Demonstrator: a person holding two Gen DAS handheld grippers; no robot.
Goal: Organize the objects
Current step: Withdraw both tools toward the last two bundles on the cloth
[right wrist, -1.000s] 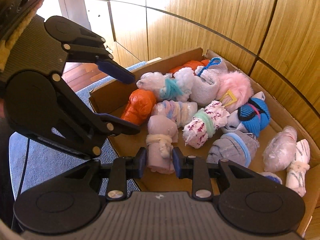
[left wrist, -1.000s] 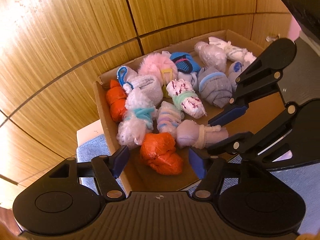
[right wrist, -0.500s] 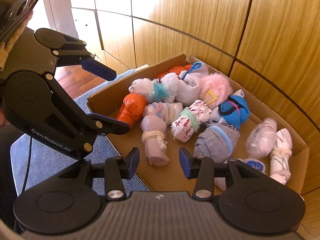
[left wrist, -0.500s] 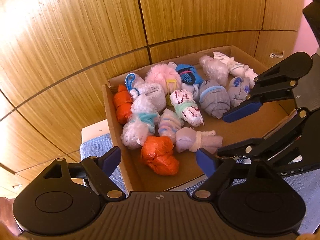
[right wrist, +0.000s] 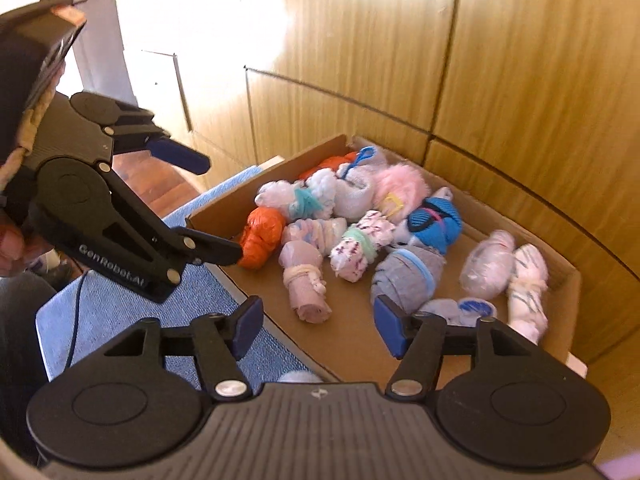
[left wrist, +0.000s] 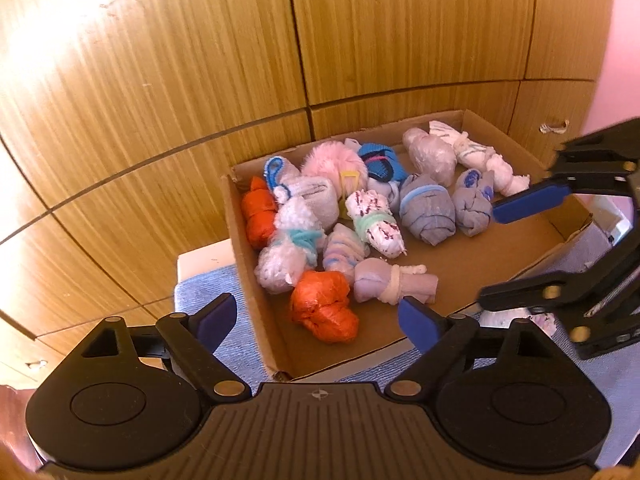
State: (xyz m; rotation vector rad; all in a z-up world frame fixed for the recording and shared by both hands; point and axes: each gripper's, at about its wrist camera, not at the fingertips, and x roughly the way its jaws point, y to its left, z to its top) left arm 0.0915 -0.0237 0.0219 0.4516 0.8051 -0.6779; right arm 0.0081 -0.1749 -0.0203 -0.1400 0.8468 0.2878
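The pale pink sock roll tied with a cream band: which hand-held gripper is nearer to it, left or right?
Right, I judge, though it is close. The right hand-held gripper hangs just before the roll, jaws opening, nothing between them. The left hand-held gripper hangs beside it, nearer the orange bundle.

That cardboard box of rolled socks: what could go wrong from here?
The cardboard box sits tight against the wooden wall, so the back rolls are awkward to reach. The left gripper and right gripper, both empty with jaws opening, are close together and could bump. The pale pink sock roll might unroll.
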